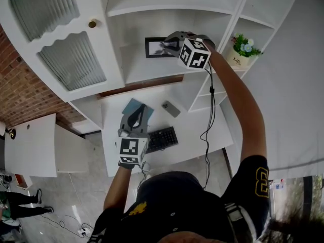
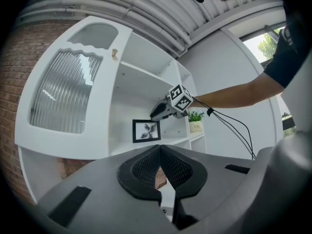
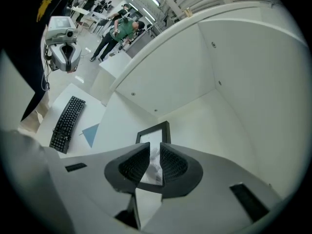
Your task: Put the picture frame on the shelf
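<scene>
Hovering at the upper shelf (image 1: 147, 72), my right claw (image 1: 166, 44) points at the picture frame (image 1: 154, 47), which stands upright on the board just beyond the claw's tips, with its face turned out to the room and its back close to the rear wall. I judge it stands there so that the picture can be seen from the front. In the right gripper view the two jaws sit a narrow gap apart, and the frame shows through that gap, wider than the gap itself. So I judge that it is behind the jaws and that they are gripping nothing. The frame seems to be placed already. What I think is left is to draw the claw straight back without knocking the frame's top edge. My right arm is stretched out long and high, the elbow nearly straight, and its cable hangs down under the wrist. My left claw (image 1: 135, 119) is low and close to my body, over the desk (image 1: 202, 130), with the keyboard (image 1: 162, 138) just to its right. Its jaws are pressed together and hold nothing. That elbow is bent, which keeps the arm out of the way.
</scene>
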Motion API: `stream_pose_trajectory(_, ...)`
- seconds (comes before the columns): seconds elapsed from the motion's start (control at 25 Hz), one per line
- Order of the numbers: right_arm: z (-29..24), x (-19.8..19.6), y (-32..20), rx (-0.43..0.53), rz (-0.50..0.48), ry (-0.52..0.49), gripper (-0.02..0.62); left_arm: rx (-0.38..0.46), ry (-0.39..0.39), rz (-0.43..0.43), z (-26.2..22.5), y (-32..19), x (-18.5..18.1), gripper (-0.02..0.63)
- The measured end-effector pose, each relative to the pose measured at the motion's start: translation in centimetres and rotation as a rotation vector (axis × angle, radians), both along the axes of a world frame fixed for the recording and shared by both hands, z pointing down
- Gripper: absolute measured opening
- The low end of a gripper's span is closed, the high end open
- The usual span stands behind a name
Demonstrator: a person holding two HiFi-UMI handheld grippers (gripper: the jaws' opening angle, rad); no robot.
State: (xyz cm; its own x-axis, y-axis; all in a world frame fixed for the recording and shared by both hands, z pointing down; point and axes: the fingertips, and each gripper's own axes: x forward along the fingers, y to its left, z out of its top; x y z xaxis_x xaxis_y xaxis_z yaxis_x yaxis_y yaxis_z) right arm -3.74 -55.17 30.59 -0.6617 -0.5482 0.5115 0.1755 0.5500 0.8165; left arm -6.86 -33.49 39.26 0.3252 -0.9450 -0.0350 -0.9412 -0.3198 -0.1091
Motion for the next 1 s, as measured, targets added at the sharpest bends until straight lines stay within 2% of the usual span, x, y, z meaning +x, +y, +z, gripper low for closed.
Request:
stream_pose_trajectory(0.36, 2.0, 2.1, 6.6, -0.107, -0.061, -0.194, 0.051, -0.023, 0.007, 0.018, 0.7, -0.4, 0.2, 0.018)
stream_pose_trajectory(0.6, 3.8, 4.6, 8.9, -0.147, -0.034, -0.289, 0.043, -0.025, 0.005, 0.033, 1.0, -0.7, 0.7, 0.018)
stream_pose_trajectory(1.0, 5.1, 7.6, 12.7, -0.234, 0.014, -0.553, 0.026, -0.037, 0.005, 0.038, 1.5, -1.2, 1.0, 0.018)
